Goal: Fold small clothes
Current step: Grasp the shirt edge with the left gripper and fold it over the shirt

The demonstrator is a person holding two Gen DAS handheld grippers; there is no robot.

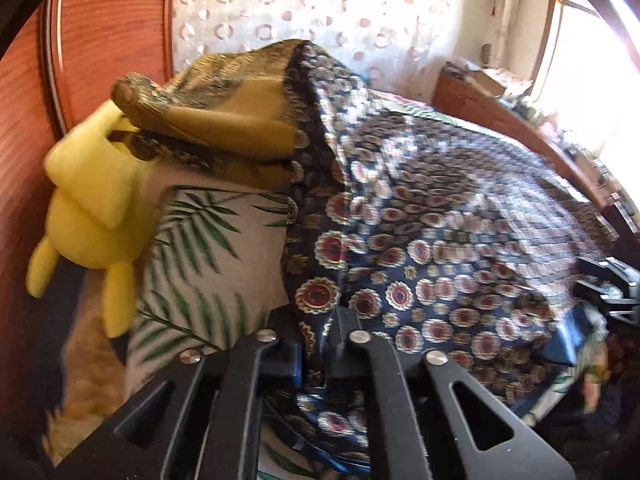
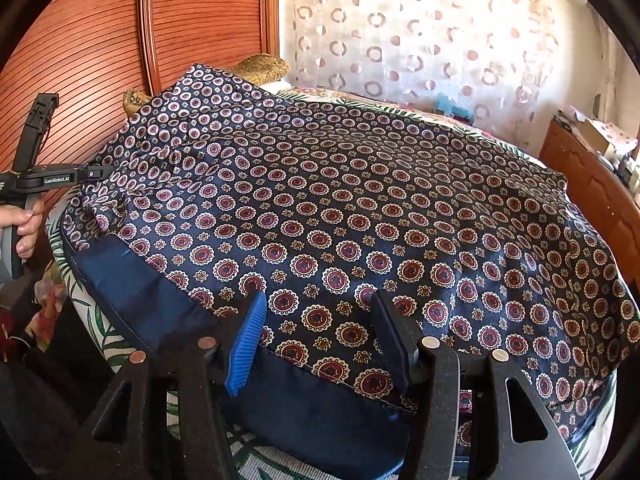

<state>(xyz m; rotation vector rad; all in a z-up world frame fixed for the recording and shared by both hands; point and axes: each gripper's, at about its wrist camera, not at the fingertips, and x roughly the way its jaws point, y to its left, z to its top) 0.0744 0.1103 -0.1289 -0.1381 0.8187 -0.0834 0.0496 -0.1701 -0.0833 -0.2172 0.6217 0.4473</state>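
Right wrist view, nearest first: right gripper [image 2: 318, 320] with its fingers set wide apart, blue-ribbed pad [image 2: 246, 344] on one side, dark pad on the other, both poised over the garment's near edge and gripping nothing. Patterned garment [image 2: 340, 208] – navy, medallion print, plain navy waistband [image 2: 160, 300] along the near-left edge – lies spread over the bed, mostly flat with some rucking toward the far left. Judged: the open fingers straddle the hem so they can close on it for the next fold.

Left wrist view, nearest first: left gripper [image 1: 316, 364], fingers close together with garment cloth bunched between them – clamped on the fabric, as far as the blur allows. The cloth rises steeply from that grip, so this corner looks lifted off the leaf-print bedspread [image 1: 200, 248]. Judged: holding one corner up gives tension for carrying it across.

Further out, left side of the right wrist view: the person's left hand [image 2: 24, 220] wraps the handle of the left tool, at the garment's far-left corner.

Far end: yellow plush toy [image 1: 92, 216] beside an olive-gold cushion [image 1: 224, 120], wooden slatted headboard [image 2: 80, 52], patterned curtain [image 2: 420, 40], wooden dresser [image 2: 592, 184] to the right

Fold judged barely begun – garment still nearly full spread
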